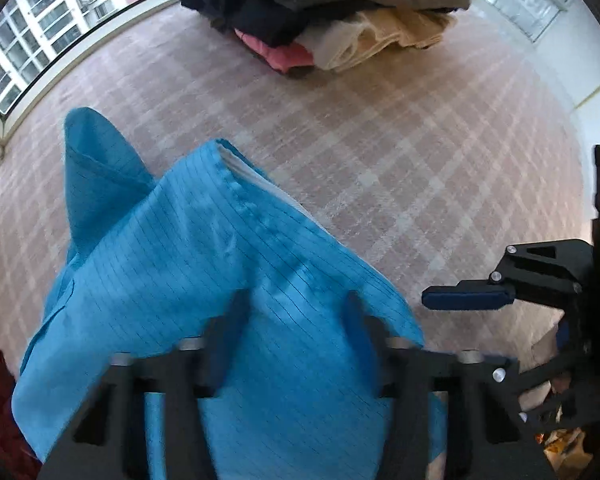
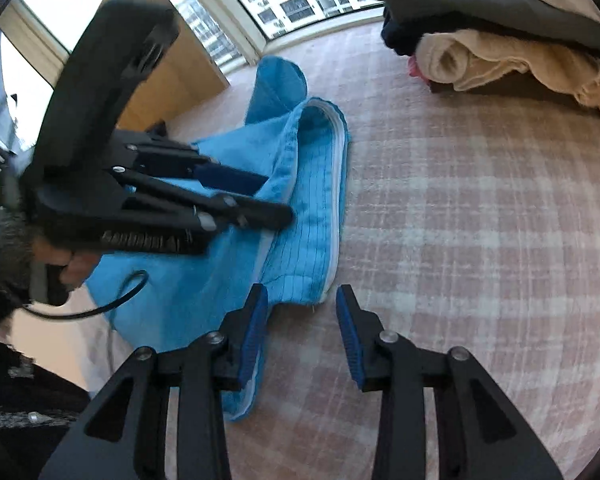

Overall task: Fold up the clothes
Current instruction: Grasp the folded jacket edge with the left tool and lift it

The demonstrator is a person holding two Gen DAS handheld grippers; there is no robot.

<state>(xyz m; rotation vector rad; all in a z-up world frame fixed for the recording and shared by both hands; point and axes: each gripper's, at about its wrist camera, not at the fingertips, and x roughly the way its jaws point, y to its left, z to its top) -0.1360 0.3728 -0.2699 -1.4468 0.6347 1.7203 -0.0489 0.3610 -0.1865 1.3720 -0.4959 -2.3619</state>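
You had the blue garment (image 2: 300, 200) lying on the pink checked cover (image 2: 480, 240), a bit to the left of the middle. It was not flat. One part stuck up at the far end like a little hill, and a long hem with a white edge ran down the right side.

Your left gripper (image 2: 260, 196) reached over the blue cloth from the left. In its own view the cloth was bunched up between its two fingers and hid most of them. The fingers looked close together with a fold of cloth between them. It looked like a pinch on that fold, but I could not tell for sure if the pads pressed on it. I think you held it there so you could lift that side and lay it over.

Your right gripper (image 2: 302, 340) sat near you, at the near corner of the garment. Its fingers stood apart, not very wide, and nothing was between them, only the checked cover. The left finger was just beside the cloth's near edge. I think it waited there to grab that corner, or to hold it down.

Far off on the right lay a pile of other clothes (image 2: 500, 40), well apart from the blue one.

The fold looked only just begun.
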